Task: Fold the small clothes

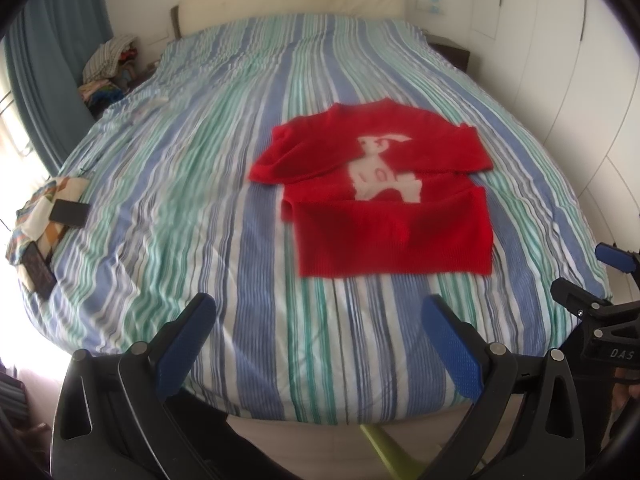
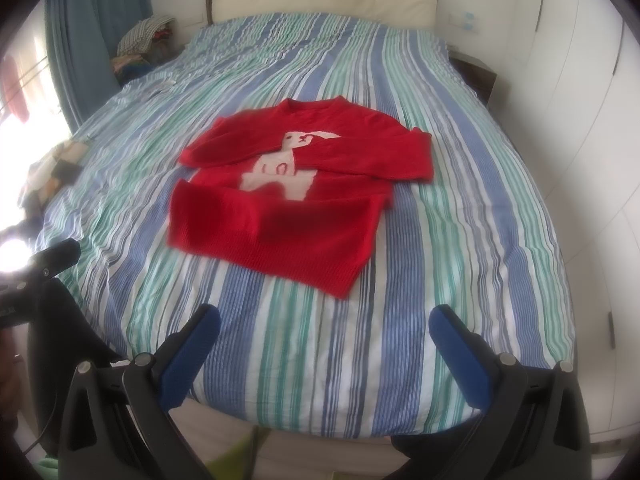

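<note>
On the blue, green and white striped bed cover, the red knitted sweater with a white animal lies half folded at 12 o'clock, so the left gripper and right gripper hang back, fingers apart, holding nothing

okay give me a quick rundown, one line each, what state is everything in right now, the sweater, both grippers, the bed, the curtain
red sweater: lying on the bed, sleeves folded across the chest, hem folded up, not held.
left gripper: open, empty, above the near bed edge.
right gripper: open, empty, apart from the sweater.
striped bedcover: spread out, lightly wrinkled.
blue curtain: hanging beside the bright window.
</note>
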`<state>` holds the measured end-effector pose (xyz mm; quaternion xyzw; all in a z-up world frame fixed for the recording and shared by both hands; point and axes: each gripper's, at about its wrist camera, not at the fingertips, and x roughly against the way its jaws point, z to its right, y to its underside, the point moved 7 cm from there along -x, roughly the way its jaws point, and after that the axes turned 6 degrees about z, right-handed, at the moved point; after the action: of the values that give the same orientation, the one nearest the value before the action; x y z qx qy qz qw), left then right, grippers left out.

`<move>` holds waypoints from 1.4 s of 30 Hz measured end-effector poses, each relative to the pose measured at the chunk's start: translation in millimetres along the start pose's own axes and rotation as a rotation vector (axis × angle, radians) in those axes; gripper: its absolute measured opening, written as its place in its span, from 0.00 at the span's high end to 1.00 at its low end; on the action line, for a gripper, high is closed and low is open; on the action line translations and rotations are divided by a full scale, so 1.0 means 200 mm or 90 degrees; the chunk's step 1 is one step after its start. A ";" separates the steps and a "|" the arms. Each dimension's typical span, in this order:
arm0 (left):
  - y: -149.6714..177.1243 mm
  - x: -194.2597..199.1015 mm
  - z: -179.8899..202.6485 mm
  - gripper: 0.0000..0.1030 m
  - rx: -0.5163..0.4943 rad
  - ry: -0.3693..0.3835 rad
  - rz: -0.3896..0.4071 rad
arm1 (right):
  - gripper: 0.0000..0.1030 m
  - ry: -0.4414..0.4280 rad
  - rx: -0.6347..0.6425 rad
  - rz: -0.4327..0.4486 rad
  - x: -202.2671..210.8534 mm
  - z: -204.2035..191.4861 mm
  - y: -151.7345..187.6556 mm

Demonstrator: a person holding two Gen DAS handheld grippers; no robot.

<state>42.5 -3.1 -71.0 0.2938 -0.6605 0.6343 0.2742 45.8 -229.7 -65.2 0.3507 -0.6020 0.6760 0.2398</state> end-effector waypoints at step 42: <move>0.14 -0.21 -0.18 0.01 0.002 -0.016 -0.032 | 0.00 -0.008 0.004 0.004 -0.02 0.01 0.03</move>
<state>50.5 35.6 -119.3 0.3185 -0.6553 0.6244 0.2816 43.9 -232.6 -73.0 0.3541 -0.6022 0.6766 0.2328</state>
